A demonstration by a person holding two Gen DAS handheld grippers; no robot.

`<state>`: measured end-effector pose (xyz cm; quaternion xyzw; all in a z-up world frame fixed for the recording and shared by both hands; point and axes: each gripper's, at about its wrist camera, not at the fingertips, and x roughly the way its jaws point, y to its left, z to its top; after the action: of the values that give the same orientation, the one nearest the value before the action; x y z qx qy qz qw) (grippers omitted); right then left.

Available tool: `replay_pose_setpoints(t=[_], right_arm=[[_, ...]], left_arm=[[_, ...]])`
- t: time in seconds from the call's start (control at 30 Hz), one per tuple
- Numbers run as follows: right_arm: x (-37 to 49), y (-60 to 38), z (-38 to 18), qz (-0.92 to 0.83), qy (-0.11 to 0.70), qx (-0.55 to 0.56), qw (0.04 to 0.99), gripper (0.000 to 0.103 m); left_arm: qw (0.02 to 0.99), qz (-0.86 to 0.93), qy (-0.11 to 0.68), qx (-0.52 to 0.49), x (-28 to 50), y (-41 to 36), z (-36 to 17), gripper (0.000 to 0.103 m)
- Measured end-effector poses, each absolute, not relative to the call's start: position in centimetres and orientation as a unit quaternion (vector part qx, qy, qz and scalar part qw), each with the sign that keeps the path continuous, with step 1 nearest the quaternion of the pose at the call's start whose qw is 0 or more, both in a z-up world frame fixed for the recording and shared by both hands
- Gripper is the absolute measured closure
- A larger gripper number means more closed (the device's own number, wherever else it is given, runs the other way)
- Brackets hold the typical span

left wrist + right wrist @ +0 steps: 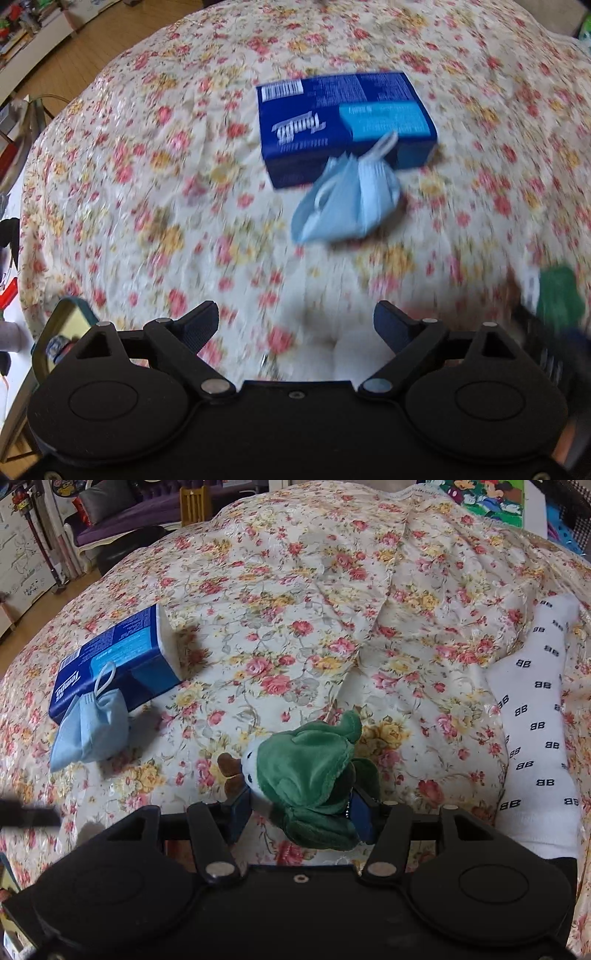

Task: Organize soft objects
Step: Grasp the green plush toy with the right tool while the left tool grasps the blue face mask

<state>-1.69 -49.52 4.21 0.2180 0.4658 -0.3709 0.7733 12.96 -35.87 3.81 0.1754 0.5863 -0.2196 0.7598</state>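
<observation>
Two hand-held grippers work above a floral cloth (pixel 295 602): the right hand-held gripper (pixel 301 812) is clamped on a green plush toy (pixel 310 775), while the left hand-held gripper (pixel 295 325) hangs wide open, holding nothing. Ahead, a light blue face mask (pixel 343 199) leans against a blue tissue pack (pixel 343 118); a white sock (pixel 539 720) lies to the right.

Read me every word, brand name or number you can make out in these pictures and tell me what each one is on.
"Tempo": brand on the blue tissue pack, upside down from the left wrist view.
"BB": repeated dark logo all over the white sock.
Barcode and small print on the tissue pack: too small and blurred to read.
Face mask and green plush toy: no text visible.
</observation>
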Motion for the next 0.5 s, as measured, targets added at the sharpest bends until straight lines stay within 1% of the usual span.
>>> replay_pose_setpoints(t=[0.27,0.5], right_arm=[[-3.1,-50.5,3.9,-0.378,0.463,0.237,0.766,0.048],[-3.5,-50.8,3.8,-0.374,0.462,0.248,0.765,0.048]], left_arm=[[0.773,-0.213,0.574,0.164,14.7,-39.8,2.5,0.015],[0.776,-0.179,0.588,0.142,16.6,-41.0,0.7,0.015]])
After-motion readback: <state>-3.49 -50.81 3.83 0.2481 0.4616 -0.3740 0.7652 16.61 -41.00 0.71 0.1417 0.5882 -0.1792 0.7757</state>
